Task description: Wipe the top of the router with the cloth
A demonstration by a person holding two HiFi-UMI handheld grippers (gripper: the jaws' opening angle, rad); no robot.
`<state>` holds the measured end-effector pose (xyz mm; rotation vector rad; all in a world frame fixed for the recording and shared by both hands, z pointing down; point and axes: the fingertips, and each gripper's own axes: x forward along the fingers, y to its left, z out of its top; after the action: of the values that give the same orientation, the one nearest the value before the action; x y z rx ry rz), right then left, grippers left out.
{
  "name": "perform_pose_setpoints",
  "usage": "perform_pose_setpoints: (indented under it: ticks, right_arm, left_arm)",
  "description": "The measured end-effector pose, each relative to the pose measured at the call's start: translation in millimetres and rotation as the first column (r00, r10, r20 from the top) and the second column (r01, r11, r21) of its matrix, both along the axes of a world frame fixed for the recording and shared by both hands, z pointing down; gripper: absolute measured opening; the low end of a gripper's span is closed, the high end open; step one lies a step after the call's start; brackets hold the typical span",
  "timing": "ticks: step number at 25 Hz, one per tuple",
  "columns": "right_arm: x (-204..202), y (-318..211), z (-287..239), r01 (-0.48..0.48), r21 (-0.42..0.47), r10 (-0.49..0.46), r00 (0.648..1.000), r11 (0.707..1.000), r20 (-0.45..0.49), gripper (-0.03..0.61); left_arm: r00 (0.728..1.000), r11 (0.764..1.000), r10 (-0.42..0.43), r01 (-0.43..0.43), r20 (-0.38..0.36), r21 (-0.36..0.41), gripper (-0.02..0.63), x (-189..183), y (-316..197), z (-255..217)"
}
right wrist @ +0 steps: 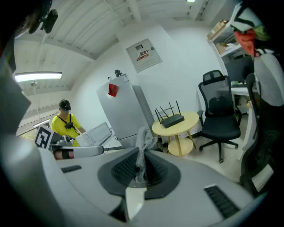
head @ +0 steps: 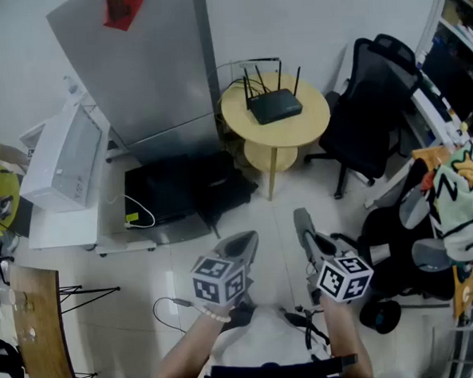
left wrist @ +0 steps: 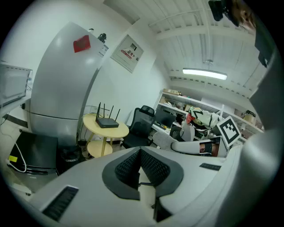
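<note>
Across the room in the head view, the router (head: 274, 107) is seen lying flat on a round yellow table (head: 313, 127). It is black with its antennas raised, and it is well apart from the left gripper (head: 237, 246) and the right gripper (head: 302, 220), so wiping is judged not yet begun. From the left gripper view, the jaws are found pressed together on nothing, with the router far ahead. From the right gripper view, a grey cloth (right wrist: 143, 142) is seen pinched between the jaws, so only the pickup appears done; the approach and the wipe are left.
</note>
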<state>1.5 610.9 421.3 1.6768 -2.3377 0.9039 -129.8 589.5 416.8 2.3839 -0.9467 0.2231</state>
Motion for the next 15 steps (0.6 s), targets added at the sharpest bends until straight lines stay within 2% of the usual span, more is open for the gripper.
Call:
perform_pose_setpoints:
  ticks: [10, 15]
  right_arm:
    - [-14, -28, 6, -0.042, -0.001, 0.042, 0.999, 0.999, 0.013, 0.032]
    - [7, -61, 18, -0.064, -0.017, 0.065, 0.997, 0.998, 0.037, 0.032]
  left_arm:
    - [0.998, 0.998, 0.058, -0.058, 0.017, -0.014, -0.003, -9, -31, 10]
    - [0.999, 0.999, 0.043, -0.043, 0.019, -0.021, -0.003, 1, -67, 20]
